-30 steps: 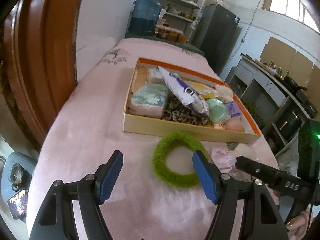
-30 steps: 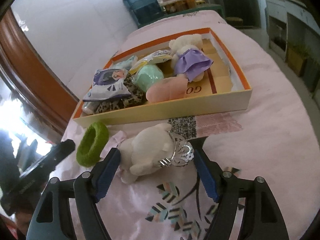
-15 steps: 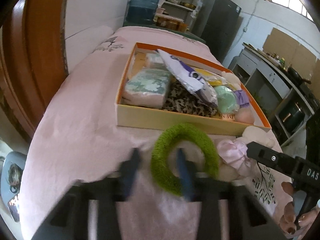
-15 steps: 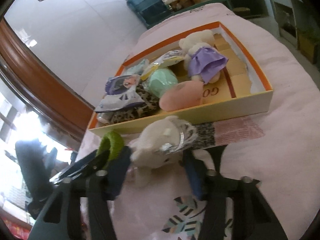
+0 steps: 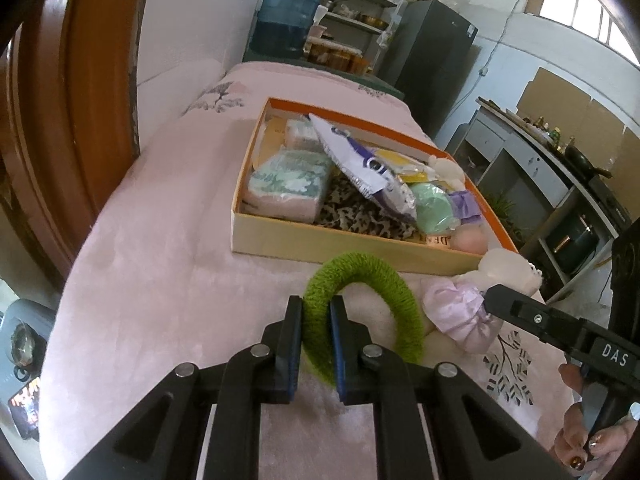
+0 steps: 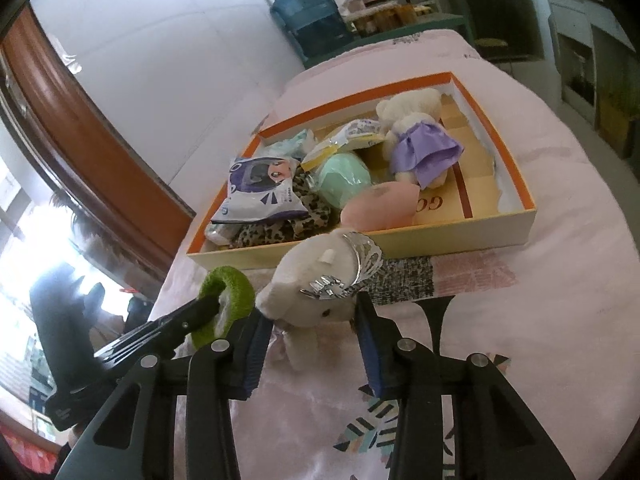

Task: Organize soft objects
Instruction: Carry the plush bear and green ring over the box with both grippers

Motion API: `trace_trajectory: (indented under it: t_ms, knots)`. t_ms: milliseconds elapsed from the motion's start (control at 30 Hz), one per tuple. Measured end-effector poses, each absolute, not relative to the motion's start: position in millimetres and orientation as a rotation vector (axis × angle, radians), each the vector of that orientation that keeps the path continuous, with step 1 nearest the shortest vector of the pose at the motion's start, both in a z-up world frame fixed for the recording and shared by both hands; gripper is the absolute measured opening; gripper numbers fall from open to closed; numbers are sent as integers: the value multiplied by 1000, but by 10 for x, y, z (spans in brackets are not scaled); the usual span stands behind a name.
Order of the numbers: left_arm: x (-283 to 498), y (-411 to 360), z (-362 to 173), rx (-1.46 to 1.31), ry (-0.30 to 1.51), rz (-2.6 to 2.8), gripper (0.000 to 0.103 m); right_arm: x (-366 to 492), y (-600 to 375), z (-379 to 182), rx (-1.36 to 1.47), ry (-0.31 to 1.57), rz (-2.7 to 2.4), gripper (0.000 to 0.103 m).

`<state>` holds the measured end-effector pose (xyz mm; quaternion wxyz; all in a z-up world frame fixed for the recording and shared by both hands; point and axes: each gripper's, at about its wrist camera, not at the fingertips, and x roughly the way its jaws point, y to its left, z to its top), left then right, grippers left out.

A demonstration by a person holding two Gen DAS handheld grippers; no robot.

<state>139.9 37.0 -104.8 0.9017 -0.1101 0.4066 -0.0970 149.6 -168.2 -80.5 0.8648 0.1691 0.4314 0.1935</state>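
Both grabs look sound: the left gripper (image 5: 314, 334) is closing, pinching the green ring (image 5: 362, 304), and the right gripper (image 6: 310, 344) is closing around the white bear (image 6: 316, 284), both just before the box (image 6: 400, 236); lift clear of its wall before releasing inside

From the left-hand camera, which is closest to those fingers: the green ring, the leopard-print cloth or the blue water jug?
1. Green ring: between the closing left fingers.
2. Leopard-print cloth: inside the box, beyond the ring.
3. Blue water jug: far back, by the shelves.
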Motion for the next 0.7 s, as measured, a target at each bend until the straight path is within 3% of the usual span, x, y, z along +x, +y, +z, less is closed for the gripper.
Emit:
trace_trajectory:
  t_ms: [700]
  knots:
    - [1172, 377, -594, -202, 687, -192, 14, 1171, -1633, -318, 146, 732, 315, 41]
